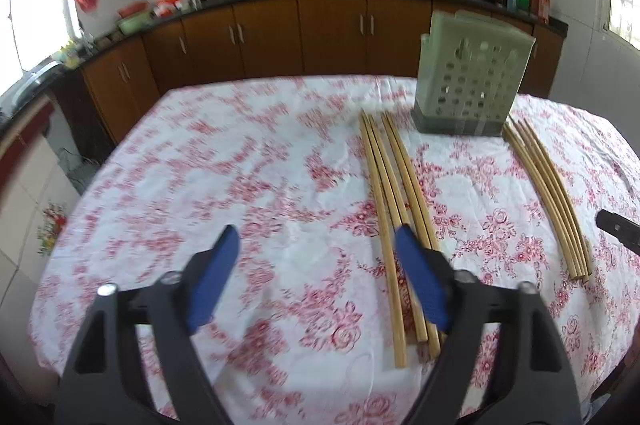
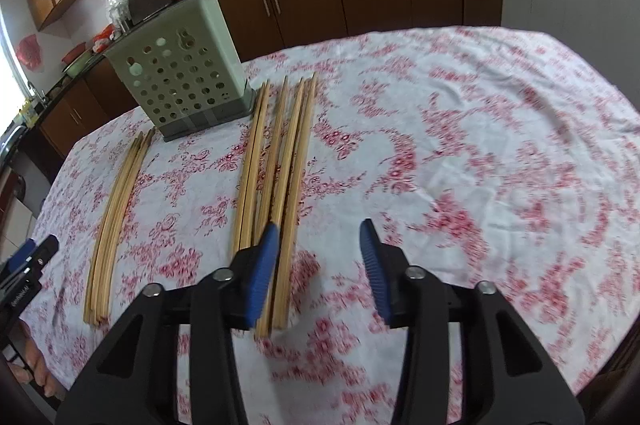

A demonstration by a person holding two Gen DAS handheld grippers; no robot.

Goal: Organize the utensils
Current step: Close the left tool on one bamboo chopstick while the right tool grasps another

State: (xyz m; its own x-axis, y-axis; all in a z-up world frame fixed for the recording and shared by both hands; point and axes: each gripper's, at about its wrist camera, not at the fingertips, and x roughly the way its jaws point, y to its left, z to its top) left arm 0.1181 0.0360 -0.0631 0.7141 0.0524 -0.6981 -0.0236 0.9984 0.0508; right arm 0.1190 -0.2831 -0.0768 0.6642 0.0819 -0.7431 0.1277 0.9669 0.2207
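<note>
Left gripper: black frame with ribbed blue pads, jaws apart over bare cloth, grasping nothing; its right pad overlaps the near bundle in view.
Right gripper: same black-and-blue build, jaws parted and empty, beside the other bundle rather than around it.
Landmark: pale green perforated plastic utensil holder, upright on a dark base toward the table's far side.
Left bundle: slim, round, pale wooden chopsticks, lying lengthwise in front and to the left of the holder.
Right bundle: matching wooden chopsticks, in front and to the right of the holder, tips near its base.
Surface: white tablecloth with red floral print, slightly wrinkled.
Step, as judged: reaching for chopsticks; none yet in the holder.
Doing it well: centre the jaws across a bundle; smooth round sticks may roll or fan out, so pinch near mid-length.
</note>
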